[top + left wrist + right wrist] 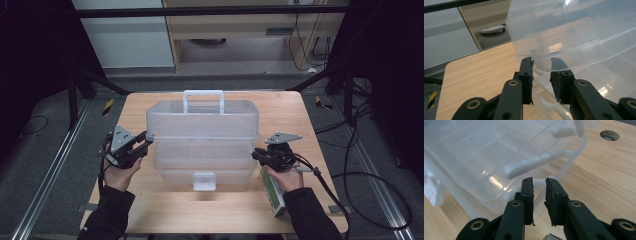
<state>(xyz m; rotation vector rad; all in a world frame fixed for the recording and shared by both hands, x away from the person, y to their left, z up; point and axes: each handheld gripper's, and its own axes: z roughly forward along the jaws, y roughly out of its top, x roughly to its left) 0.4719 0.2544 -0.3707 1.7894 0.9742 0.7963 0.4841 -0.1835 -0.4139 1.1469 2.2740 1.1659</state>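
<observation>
1. Clear plastic storage box (202, 145), tiered, rounded corners, sits mid-surface. Walls are glossy and see-through; wood grain shows through them.
2. The upper tray (202, 120) is raised and offset toward the far side; a white loop handle (203, 100) stands upright on its far edge. A white latch (204, 181) sits on the near wall.
3. The surface (150, 210) is pale wood laminate, matte, with rounded corners.
4. Left gripper (541, 70): black blocky jaws are clamped on the tray's thin left edge, one jaw inside the wall and one outside.
5. Right gripper (539, 185): jaws stand narrowly apart at the box's right end, by a white hinge arm (536, 165); cannot tell whether they pinch anything.
6. A green-and-white carton (273, 192) lies near right, under the right hand (285, 177).
</observation>
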